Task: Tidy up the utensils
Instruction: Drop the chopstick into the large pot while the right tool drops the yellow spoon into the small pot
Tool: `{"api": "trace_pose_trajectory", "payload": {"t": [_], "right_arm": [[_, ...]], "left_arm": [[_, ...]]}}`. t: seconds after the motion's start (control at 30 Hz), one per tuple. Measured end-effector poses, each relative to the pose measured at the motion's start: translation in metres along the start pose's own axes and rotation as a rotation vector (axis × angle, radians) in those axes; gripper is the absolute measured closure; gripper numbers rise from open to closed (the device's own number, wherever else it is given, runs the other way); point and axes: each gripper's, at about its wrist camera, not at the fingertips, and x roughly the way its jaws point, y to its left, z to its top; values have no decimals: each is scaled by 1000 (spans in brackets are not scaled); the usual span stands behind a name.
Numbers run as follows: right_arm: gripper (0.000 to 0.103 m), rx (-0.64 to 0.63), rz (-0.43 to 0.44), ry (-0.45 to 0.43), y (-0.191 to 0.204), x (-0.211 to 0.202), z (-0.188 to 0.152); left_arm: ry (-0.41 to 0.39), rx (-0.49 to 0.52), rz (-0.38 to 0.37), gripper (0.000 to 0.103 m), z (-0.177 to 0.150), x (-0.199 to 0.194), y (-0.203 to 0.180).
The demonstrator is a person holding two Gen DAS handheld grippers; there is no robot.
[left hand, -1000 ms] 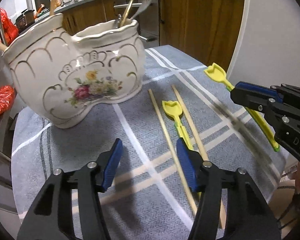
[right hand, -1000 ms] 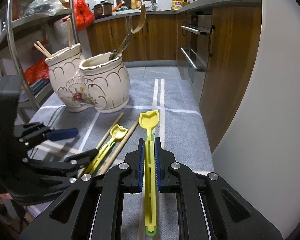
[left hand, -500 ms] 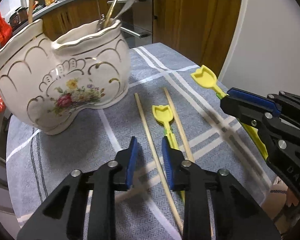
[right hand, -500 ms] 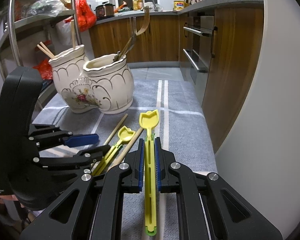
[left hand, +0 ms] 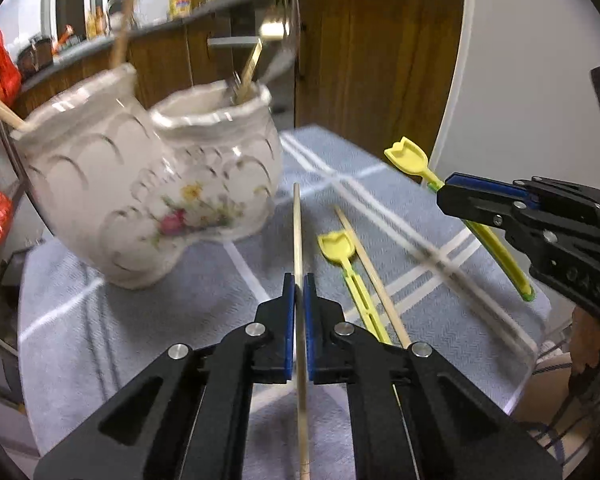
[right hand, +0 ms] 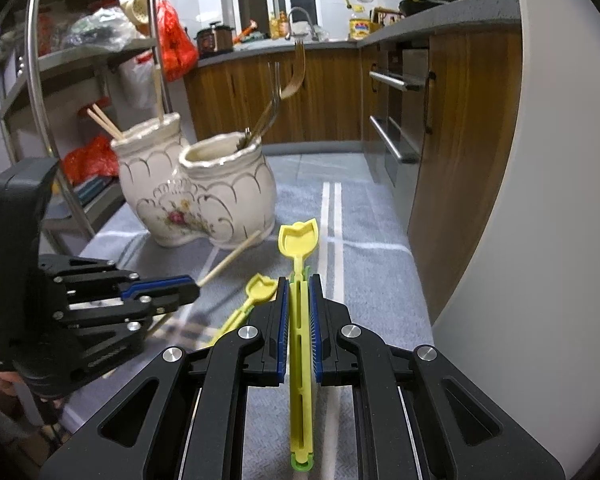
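Bamboo shows first in the left wrist view: we have the left gripper (left hand: 299, 292) clamped on a single chopstick (left hand: 298, 232), its blue pads pressed to either side of the thin stick, which runs forward toward the ceramic utensil holder (left hand: 148, 196). The stick's tip appears raised off the grey plaid tablecloth (left hand: 100, 328). A second chopstick (left hand: 370, 272) lies on the cloth just right of our fingers, beside a small yellow tulip-headed utensil (left hand: 340, 252). The holder has two joined compartments: chopsticks lean out of the left one, and a gold fork (left hand: 260, 52) with other blurred cutlery stands in the right one. At the right edge we see the right gripper (left hand: 452, 196) carrying a longer yellow tulip-headed utensil (left hand: 410, 158).

From the right wrist view, we find the right gripper (right hand: 299, 300) closed narrowly on the long utensil's slotted shaft, tulip head pointing forward and green end behind the pads. The left gripper (right hand: 188, 292) sits to the left with the chopstick projecting toward the holder's base (right hand: 204, 224).

We judge that both pickups are done and delivery is the step in hand. Next, we need to lift each piece above the rims, tip it toward vertical, and lower it in: the chopstick into the left compartment with its fellows, the yellow utensil most likely into the right one, clear of the standing fork.
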Motion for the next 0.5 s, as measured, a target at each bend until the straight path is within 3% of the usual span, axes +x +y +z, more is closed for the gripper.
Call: {"api": "trace_pose_trajectory", "payload": {"t": [0.23,0.5], "right_arm": [[92,12,23,-109,5,-14,6],[92,-7,38,-196,25,-7,9]], "left_arm": [[-220,10,-13,99,-10,-44,11],[-347,-10,-20,99,-18,-70,22]]}}
